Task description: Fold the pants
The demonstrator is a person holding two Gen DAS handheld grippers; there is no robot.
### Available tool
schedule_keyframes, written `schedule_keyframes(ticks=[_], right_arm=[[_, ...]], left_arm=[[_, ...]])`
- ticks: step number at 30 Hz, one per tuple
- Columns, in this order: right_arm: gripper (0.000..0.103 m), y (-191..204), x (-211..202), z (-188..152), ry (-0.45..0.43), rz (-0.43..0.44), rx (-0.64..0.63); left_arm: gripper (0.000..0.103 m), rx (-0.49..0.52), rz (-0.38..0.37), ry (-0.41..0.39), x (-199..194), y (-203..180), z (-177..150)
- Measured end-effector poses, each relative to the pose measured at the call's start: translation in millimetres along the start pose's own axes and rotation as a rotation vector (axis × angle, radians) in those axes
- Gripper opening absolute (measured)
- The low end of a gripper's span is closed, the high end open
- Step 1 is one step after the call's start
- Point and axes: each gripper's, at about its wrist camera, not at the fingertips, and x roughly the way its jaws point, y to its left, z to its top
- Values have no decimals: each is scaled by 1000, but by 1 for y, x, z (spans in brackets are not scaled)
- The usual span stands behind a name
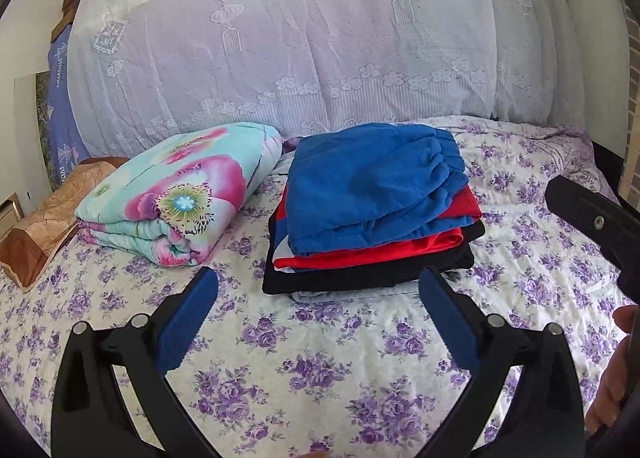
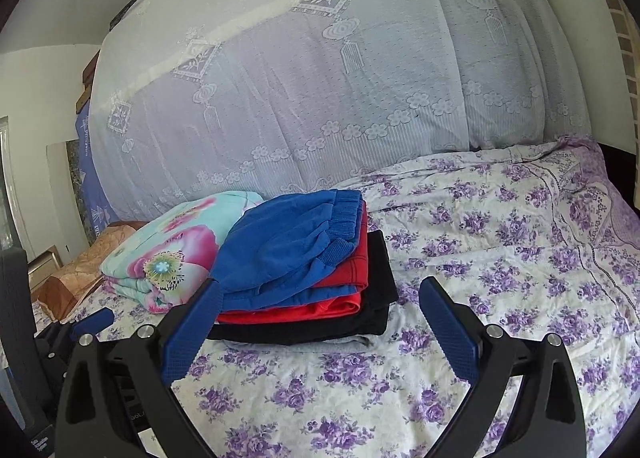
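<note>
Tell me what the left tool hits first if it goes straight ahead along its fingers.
Probably the stack of folded clothes, near its black bottom layers. The open left tool points at the stack across bare bedsheet, with nothing between them. Height is unclear.

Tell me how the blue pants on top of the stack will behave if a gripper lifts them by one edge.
The blue pants look like soft fleece, so they would probably droop and unfold rather than hold shape. Their puffy ribbed waistband suggests bulk but little weight. Resting loosely on the red garment, they would likely slide off without dragging the stack much.

Blue pants point(image 1: 372, 182), purple-flowered sheet point(image 1: 320, 358)
</note>
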Motion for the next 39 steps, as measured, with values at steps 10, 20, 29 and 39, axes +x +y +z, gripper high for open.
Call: schedule_keyframes(ticks=[10, 20, 29, 39], right_arm=[[99, 7, 0, -3, 12, 11, -19], [99, 9, 3, -5, 20, 16, -26], [99, 10, 3, -5, 21, 18, -24], [99, 10, 4, -7, 23, 21, -23]], left_arm=[[98, -30, 2, -4, -4, 10, 3], [98, -28, -4, 6, -3, 8, 2], [98, -28, -7, 11, -4, 6, 2], [98, -28, -6, 9, -4, 5, 2]])
